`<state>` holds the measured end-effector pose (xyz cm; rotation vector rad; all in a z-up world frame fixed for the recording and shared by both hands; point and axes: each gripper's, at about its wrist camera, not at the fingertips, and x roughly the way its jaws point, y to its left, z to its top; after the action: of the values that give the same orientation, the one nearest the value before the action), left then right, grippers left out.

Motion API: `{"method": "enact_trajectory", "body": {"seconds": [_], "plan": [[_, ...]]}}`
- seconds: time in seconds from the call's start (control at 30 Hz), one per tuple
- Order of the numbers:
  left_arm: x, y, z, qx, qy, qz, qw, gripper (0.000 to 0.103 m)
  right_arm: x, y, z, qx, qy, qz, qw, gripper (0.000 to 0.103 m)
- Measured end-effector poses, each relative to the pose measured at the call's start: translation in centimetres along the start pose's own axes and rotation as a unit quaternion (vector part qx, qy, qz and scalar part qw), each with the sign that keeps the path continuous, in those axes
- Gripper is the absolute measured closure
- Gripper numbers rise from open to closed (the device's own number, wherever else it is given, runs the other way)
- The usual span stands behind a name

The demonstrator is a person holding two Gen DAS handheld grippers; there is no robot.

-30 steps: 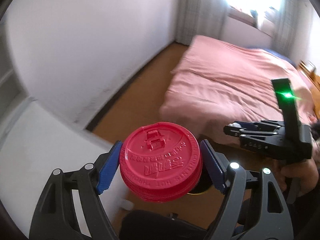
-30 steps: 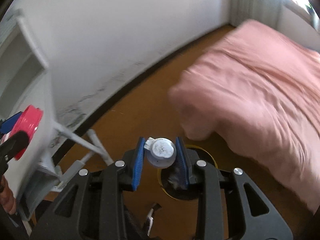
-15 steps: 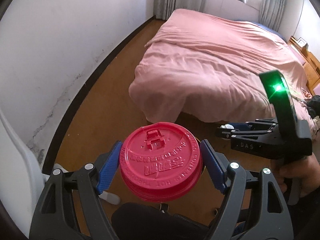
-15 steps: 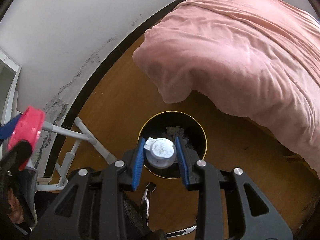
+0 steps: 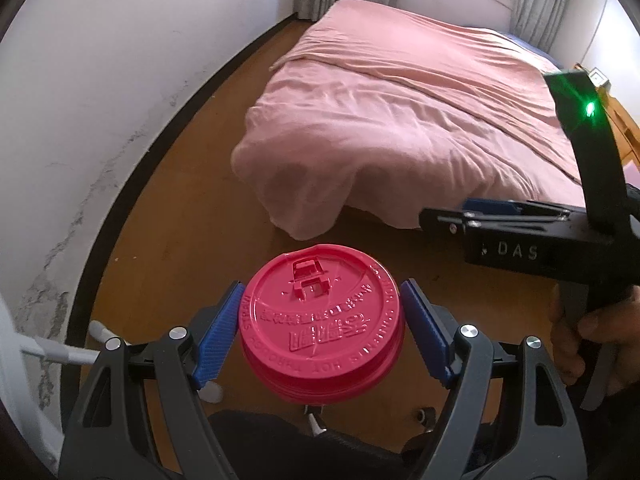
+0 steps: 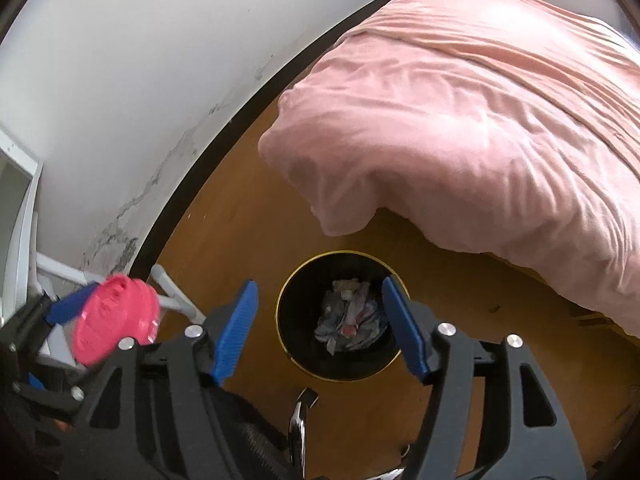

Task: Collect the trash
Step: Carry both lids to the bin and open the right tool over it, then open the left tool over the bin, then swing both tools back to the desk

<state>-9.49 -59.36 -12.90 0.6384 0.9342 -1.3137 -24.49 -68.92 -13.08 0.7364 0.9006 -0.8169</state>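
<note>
Red cup lid (image 5: pixel 322 326) clamped in left tongs (image 5: pixel 322 334); right tongs (image 6: pixel 320 328) opening, empty, over bin (image 6: pixel 292 344).

Cup lid (image 5: pixel 322 322) pinkish red, raised lettering in the same colour. Gripper pads (image 6: pixel 235 330) blue and ribbed, on black frames with silver screw heads. Bin (image 6: pixel 340 316) black with a thin gold rim; crumpled trash (image 6: pixel 350 318) inside grey-white with a red spot. Bedspread (image 5: pixel 408 120) plain dusty pink. Floor (image 6: pixel 240 220) warm ochre-brown. Wall (image 5: pixel 100 80) white, grey scuffs low down, black skirting. Small green light (image 5: pixel 589 110) on a black mount.
</note>
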Motion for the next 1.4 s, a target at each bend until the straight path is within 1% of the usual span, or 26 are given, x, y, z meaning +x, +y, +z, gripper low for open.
{"method": "enact_trajectory", "body": {"seconds": [0.13,0.23,0.27,0.3,0.33,0.37,0.47,0.6,0.67,0.77,0.8,0.87,0.93,1.0,1.03,1.07,1.1,1.13,1.17,1.2,1.23,1.27,1.3,1.33,1.37,1.4], "plan": [[0.7,-1.4,0.4,0.016,0.005,-0.018,0.9997,0.026,-0.7,-0.9,0.2,0.017,-0.015,-0.006,1.000,0.038],[1.2,-2.2,1.0,0.023,0.009,-0.032,0.9992,0.025,-1.1,-1.7,0.4,0.032,-0.024,-0.010,0.999,0.034],[1.4,-2.4,1.1,0.023,0.011,-0.034,0.9991,0.025,-1.3,-2.0,0.4,0.036,-0.027,-0.011,0.999,0.034],[1.4,-2.6,1.2,0.024,0.012,-0.036,0.9990,0.021,-1.3,-2.2,0.6,0.038,-0.028,-0.012,0.999,0.034],[1.4,-2.7,1.3,0.024,0.010,-0.036,0.9990,0.016,-1.5,-2.5,0.6,0.042,-0.030,-0.013,0.999,0.034],[1.3,-2.8,1.4,0.025,0.006,-0.035,0.9991,0.014,-1.6,-2.6,0.6,0.045,-0.031,-0.014,0.998,0.034],[1.2,-3.0,1.6,0.028,0.007,-0.037,0.9989,0.014,-2.0,-3.0,0.5,0.049,-0.036,-0.017,0.998,0.034],[-0.4,-2.3,1.6,0.023,-0.006,-0.029,0.9993,0.014,-2.5,-2.4,0.5,0.041,-0.042,-0.021,0.998,0.034],[-2.0,-1.5,1.5,0.017,-0.016,-0.023,0.9995,0.014,-2.8,-1.6,0.4,0.031,-0.045,-0.023,0.998,0.034],[-5.7,0.7,0.9,-0.001,-0.040,-0.003,0.9992,0.012,-3.8,0.7,0.4,0.002,-0.054,-0.018,0.998,0.034],[-7.8,2.2,0.4,-0.014,-0.054,0.010,0.9984,0.012,-4.3,1.9,0.5,-0.013,-0.059,-0.015,0.998,0.034],[-10.6,4.2,-0.5,-0.032,-0.070,0.031,0.9966,0.012,-5.2,4.7,0.8,-0.042,-0.069,-0.006,0.997,0.034],[-14.3,7.5,-2.2,-0.058,-0.090,0.065,0.9921,0.012,-6.3,8.6,1.2,-0.075,-0.078,0.020,0.994,0.034],[-17.8,10.9,-4.4,-0.089,-0.108,0.102,0.9848,0.011,-7.3,13.0,1.4,-0.116,-0.089,0.044,0.988,0.032],[-19.5,12.9,-5.7,-0.110,-0.115,0.126,0.9792,0.011,-7.8,16.0,1.4,-0.144,-0.094,0.060,0.983,0.029],[-21.5,15.3,-7.6,-0.135,-0.120,0.155,0.9713,0.011,-8.1,19.1,1.2,-0.172,-0.097,0.079,0.977,0.027],[-22.7,16.8,-8.8,-0.152,-0.122,0.171,0.9658,0.011,-8.3,21.2,1.1,-0.190,-0.098,0.091,0.973,0.027],[-24.4,18.8,-10.6,-0.175,-0.124,0.196,0.9570,0.011,-8.5,24.5,0.5,-0.219,-0.098,0.110,0.965,0.027],[-26.3,21.1,-12.9,-0.203,-0.125,0.223,0.9451,0.011,-8.6,27.1,0.0,-0.242,-0.096,0.124,0.958,0.027],[-27.4,22.5,-14.3,-0.221,-0.125,0.239,0.9371,0.011,-8.7,30.2,-0.7,-0.267,-0.092,0.139,0.949,0.027],[-29.0,24.3,-16.5,-0.247,-0.124,0.260,0.9251,0.011,-8.7,33.6,-1.7,-0.296,-0.087,0.155,0.938,0.027],[-30.6,26.3,-19.0,-0.277,-0.124,0.280,0.9109,0.011,-8.7,36.9,-3.0,-0.325,-0.080,0.171,0.927,0.027],[-31.6,27.4,-20.5,-0.295,-0.122,0.292,0.9018,0.011,-8.7,39.1,-3.9,-0.344,-0.075,0.179,0.919,0.027],[-32.9,28.7,-22.6,-0.318,-0.118,0.309,0.8883,0.011,-8.6,42.3,-5.3,-0.371,-0.067,0.193,0.906,0.027],[-33.8,29.7,-24.3,-0.336,-0.115,0.323,0.8774,0.011,-8.5,44.6,-6.4,-0.390,-0.059,0.206,0.896,0.026],[-35.2,31.0,-26.9,-0.362,-0.112,0.337,0.8619,0.011,-8.3,47.2,-7.8,-0.411,-0.050,0.216,0.884,0.025]]}}
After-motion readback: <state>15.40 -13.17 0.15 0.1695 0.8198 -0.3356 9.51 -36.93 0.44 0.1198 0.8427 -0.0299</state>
